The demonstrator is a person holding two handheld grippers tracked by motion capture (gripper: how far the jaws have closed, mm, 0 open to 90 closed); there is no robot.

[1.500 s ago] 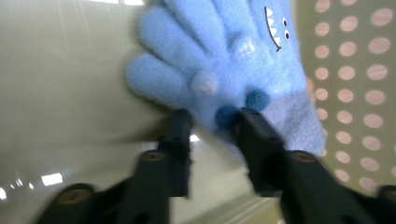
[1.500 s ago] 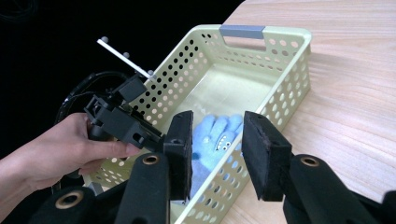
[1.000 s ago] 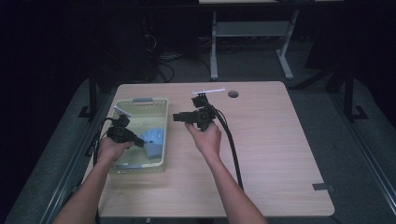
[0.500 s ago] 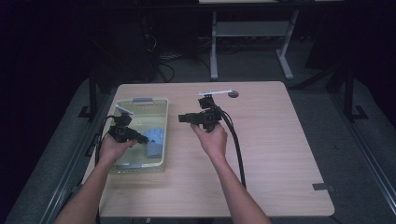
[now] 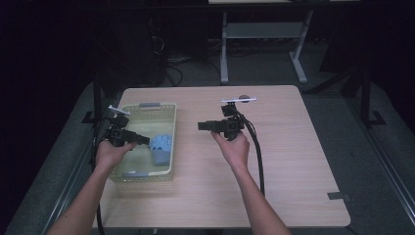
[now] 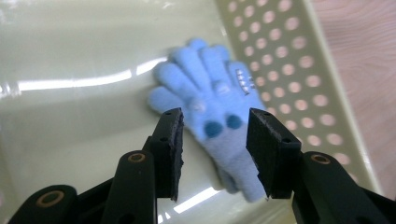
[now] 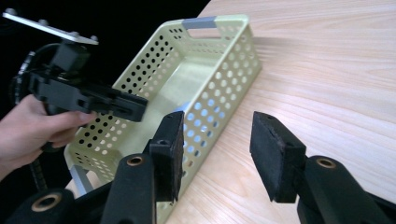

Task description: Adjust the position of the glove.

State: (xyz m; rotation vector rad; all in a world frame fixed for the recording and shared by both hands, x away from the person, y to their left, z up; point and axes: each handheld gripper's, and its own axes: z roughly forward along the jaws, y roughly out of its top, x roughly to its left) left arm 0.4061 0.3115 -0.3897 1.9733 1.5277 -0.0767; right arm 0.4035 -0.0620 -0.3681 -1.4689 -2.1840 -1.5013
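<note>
Wood-grain table point(image 5: 293, 161) carries a pale green perforated basket point(image 5: 169, 110) at its left side. Inside, against the right wall, lies a blue glove point(image 5: 161, 148), flat, likely just dropped there. Above it the left gripper point(image 6: 215, 140) hangs, its jaws just opening, nothing between them. Beside the basket the right gripper point(image 7: 217, 154) points at it, jaws also just opening, empty. No writing is readable.
</note>
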